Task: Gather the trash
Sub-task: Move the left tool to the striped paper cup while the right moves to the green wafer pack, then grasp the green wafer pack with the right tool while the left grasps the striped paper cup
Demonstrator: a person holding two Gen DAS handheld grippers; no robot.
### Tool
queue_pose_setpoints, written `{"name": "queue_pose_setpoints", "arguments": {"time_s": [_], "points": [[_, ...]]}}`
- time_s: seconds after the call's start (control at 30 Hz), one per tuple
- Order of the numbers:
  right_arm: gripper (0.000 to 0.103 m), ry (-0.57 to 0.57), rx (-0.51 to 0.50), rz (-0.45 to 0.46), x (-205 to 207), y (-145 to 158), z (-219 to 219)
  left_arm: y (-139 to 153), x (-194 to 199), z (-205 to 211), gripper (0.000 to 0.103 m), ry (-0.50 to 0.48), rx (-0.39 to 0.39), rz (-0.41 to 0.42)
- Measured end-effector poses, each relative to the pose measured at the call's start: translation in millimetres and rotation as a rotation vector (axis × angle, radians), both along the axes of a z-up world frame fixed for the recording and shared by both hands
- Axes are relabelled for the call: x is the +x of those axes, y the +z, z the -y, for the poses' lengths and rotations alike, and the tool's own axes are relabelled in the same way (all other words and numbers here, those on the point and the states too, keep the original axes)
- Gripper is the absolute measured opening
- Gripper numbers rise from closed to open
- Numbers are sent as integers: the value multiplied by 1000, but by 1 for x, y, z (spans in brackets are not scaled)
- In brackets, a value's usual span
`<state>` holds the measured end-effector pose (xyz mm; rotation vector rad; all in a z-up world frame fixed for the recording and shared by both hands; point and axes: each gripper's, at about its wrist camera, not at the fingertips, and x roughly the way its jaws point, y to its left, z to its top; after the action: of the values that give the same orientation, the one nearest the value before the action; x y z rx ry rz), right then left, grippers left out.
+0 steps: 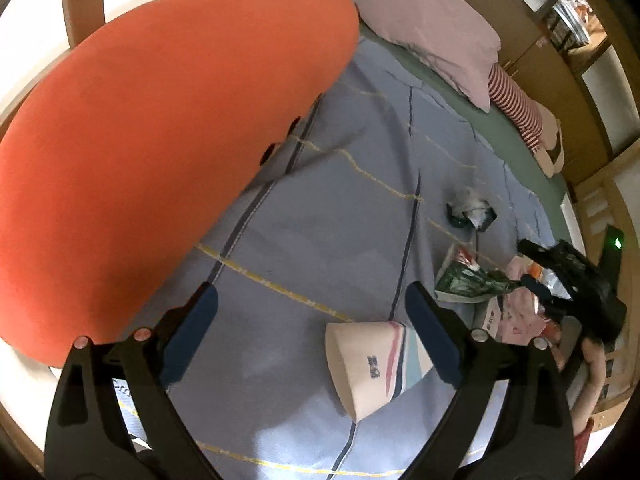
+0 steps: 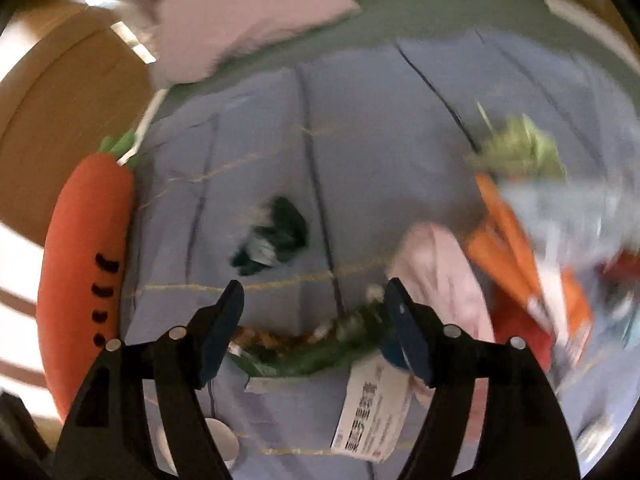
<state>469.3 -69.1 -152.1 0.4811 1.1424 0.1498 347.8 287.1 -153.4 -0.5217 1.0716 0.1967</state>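
Trash is scattered over the blue bedspread (image 1: 320,208), and the piece that matters right now is the paper cup (image 1: 372,364). It lies on its side just ahead of the left tool (image 1: 312,332), off toward that tool's right finger, its long axis running across the gap with the open mouth facing the left finger. The left tool stands wide open with nothing in it, tilted down at the bed, so it is the nearer one for the cup. The right tool (image 2: 316,328), also open and holding nothing, hangs over the green wrapper (image 2: 316,356), which lies crosswise between its fingers; the view there is blurred, so contact cannot be told. A dark crumpled wrapper (image 1: 472,212) sits farther up the bed, beside the big carrot cushion (image 1: 160,140).
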Motion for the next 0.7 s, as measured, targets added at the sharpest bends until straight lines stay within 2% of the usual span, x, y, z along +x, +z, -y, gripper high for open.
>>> {"name": "queue_pose_setpoints", "arguments": {"time_s": [0.1,0.23,0.33,0.53,0.6,0.7], "points": [[72,5,141,32,-26,7,-4,0,-2,-3,94,15,-10,5],[72,23,195,19,-40,12,-21,1,-4,0,94,11,-4,9],[72,61,39,3,-40,13,-44,0,-4,1,94,3,-2,2],[72,-5,92,-146,-38,-23,-38,0,-6,-3,94,19,-9,-4],[72,-36,42,-134,-40,-27,-36,0,-7,-2,94,19,-7,-2],[72,-54,44,-107,-29,-39,-31,1,-8,-1,95,12,-7,-1]]}}
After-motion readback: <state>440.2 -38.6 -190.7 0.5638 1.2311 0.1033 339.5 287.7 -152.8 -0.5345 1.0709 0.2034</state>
